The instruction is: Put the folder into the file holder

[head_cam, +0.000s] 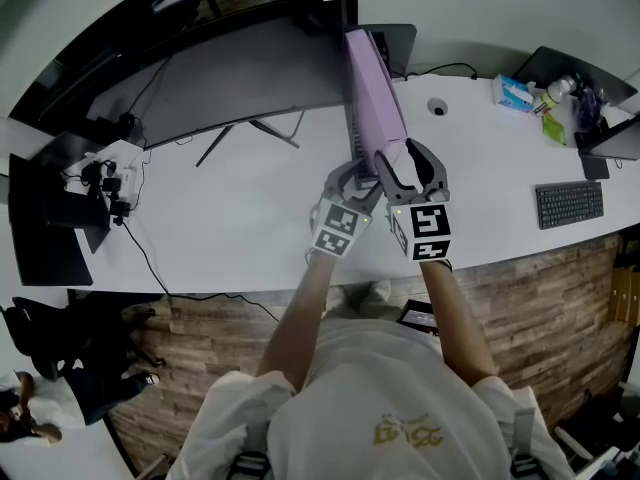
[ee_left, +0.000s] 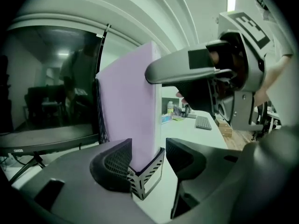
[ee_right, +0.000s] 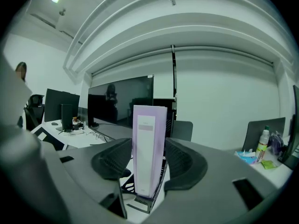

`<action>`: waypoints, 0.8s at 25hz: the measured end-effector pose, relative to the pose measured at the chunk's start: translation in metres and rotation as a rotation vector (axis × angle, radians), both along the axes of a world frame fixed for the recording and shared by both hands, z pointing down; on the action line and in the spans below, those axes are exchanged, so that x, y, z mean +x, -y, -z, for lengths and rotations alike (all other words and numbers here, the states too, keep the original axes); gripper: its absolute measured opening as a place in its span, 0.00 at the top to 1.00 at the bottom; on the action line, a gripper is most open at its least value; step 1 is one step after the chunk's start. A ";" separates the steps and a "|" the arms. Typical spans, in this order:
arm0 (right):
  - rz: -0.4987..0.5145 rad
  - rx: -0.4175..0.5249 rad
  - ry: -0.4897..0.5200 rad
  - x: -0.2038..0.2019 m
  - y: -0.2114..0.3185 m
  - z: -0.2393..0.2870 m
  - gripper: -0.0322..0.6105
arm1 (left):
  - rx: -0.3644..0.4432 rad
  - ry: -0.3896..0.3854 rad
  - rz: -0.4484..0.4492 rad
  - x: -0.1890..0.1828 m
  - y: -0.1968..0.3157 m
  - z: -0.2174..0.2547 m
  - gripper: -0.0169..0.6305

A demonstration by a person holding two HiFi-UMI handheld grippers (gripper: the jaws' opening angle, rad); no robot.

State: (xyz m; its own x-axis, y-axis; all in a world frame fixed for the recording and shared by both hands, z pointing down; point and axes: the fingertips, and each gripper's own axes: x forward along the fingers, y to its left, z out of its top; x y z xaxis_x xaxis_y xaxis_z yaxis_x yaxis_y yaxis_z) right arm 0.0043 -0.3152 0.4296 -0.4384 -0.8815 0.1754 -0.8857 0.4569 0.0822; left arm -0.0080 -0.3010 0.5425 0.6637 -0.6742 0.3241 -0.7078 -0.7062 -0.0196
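A tall purple folder [head_cam: 374, 98] stands upright on the white desk [head_cam: 230, 233], its foot in a black perforated file holder [ee_left: 148, 181]. In the right gripper view the folder's spine [ee_right: 148, 148] fills the gap between the jaws, and both pads press its sides. My right gripper [head_cam: 396, 165] is shut on the folder. My left gripper [head_cam: 352, 175] sits low beside it, straddling the file holder [ee_right: 140, 197] and the folder's foot [ee_left: 131, 115]. Its left pad lies against the holder; its right pad stands clear of it. In the head view the holder is hidden behind the grippers.
A wide curved monitor [head_cam: 230, 78] stands behind and left of the folder. A keyboard [head_cam: 568, 204], a tissue box [head_cam: 515, 92] and a bottle [head_cam: 550, 96] lie to the right. Cables and adapters [head_cam: 110, 183] sit at the far left. The desk's front edge is near my body.
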 end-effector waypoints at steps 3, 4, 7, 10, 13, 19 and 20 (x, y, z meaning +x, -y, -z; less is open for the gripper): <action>-0.016 -0.012 0.033 0.005 -0.008 -0.006 0.59 | 0.020 -0.026 0.004 -0.004 -0.005 0.008 0.63; -0.019 -0.014 0.042 0.008 -0.012 -0.005 0.59 | 0.028 -0.037 0.006 -0.005 -0.008 0.014 0.63; -0.034 -0.033 0.069 0.018 -0.030 -0.002 0.60 | 0.047 -0.076 0.031 -0.015 -0.021 0.034 0.65; -0.054 -0.062 0.124 0.027 -0.044 -0.005 0.64 | 0.059 -0.146 0.083 -0.030 -0.031 0.052 0.72; -0.065 -0.081 0.183 0.037 -0.056 -0.005 0.69 | 0.061 -0.217 0.120 -0.039 -0.040 0.072 0.76; -0.082 -0.058 0.223 0.056 -0.070 0.011 0.88 | 0.095 -0.274 0.146 -0.052 -0.057 0.108 0.90; -0.089 -0.052 0.220 0.059 -0.071 0.013 0.93 | 0.096 -0.277 0.149 -0.054 -0.059 0.111 0.95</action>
State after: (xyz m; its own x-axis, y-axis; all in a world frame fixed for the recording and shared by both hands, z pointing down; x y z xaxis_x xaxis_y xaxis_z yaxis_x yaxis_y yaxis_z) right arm 0.0629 -0.2438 0.4169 -0.3925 -0.9105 0.1303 -0.9165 0.3753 -0.1384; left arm -0.0616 -0.2423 0.4317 0.6093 -0.7893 0.0754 -0.7911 -0.5986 0.1261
